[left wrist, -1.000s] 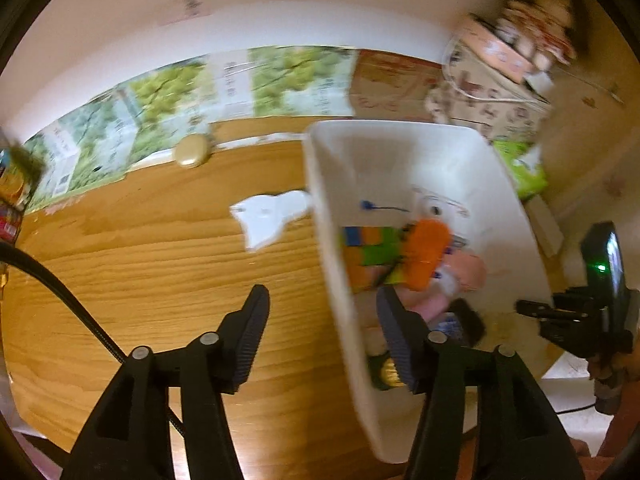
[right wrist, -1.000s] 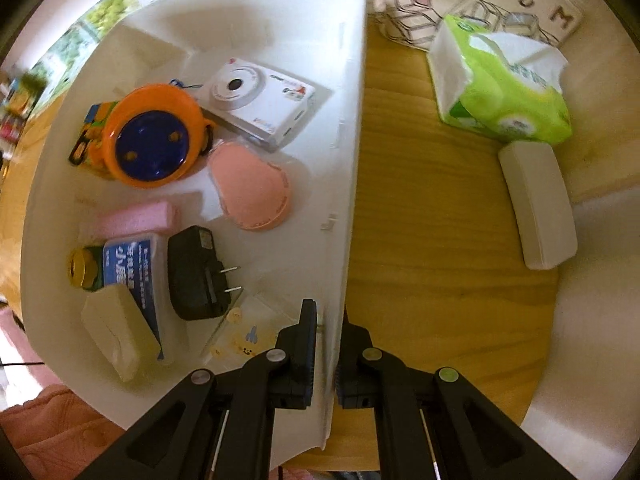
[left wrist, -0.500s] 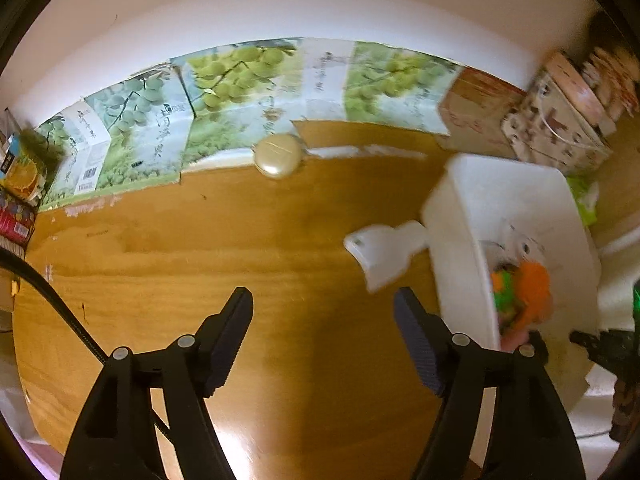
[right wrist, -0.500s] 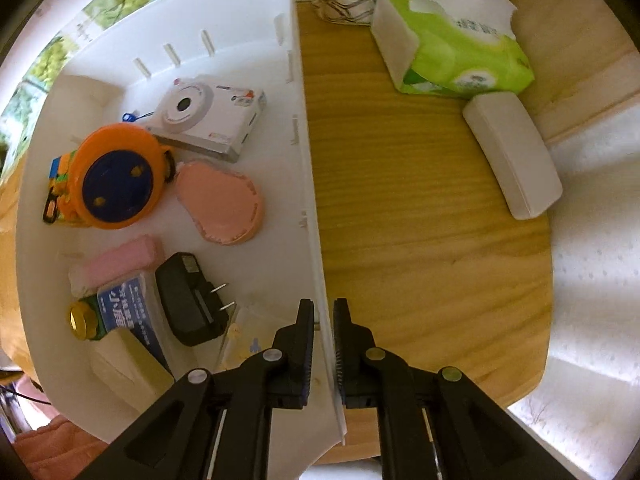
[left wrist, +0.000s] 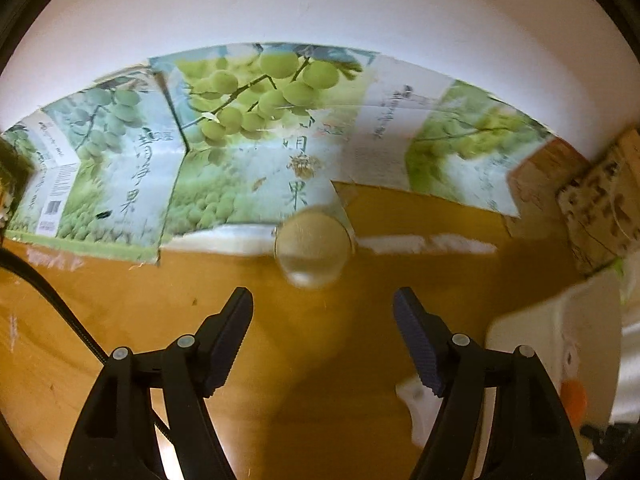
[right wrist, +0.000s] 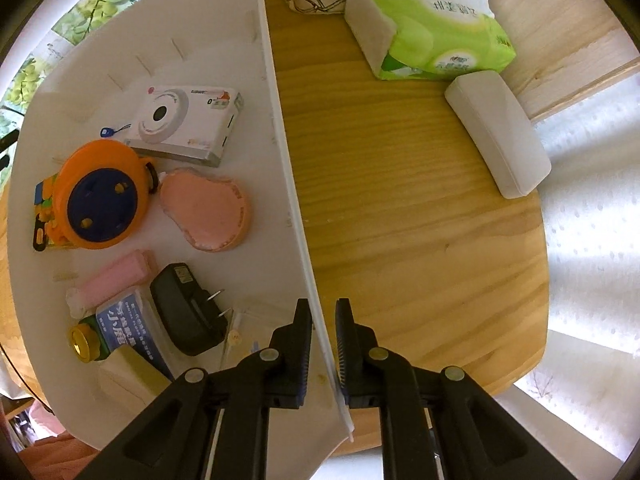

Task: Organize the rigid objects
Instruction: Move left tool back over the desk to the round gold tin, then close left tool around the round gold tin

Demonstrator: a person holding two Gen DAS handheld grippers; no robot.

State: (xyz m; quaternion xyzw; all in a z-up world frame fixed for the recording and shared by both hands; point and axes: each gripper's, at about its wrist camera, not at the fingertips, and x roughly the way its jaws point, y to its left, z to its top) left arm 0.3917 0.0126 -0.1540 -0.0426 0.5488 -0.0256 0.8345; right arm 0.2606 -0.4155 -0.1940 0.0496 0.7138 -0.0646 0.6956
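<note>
Bin (right wrist: 224, 20), white, one, on tabletop (right wrist: 400, 220): holds one camera (right wrist: 184, 124), one orange reel (right wrist: 100, 196), one pink case (right wrist: 208, 208), one black charger (right wrist: 188, 312). Right gripper (right wrist: 322, 316) jaws narrow, gripping bin wall. Left gripper (left wrist: 322, 308) jaws wide, empty, before one round compact (left wrist: 312, 252).

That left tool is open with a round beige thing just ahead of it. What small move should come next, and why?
Probably ease the left tool forward and down until it straddles the round beige case. Its jaws have just been opening, nothing is between them, and the case lies on the table ahead, outside the white bin.
</note>
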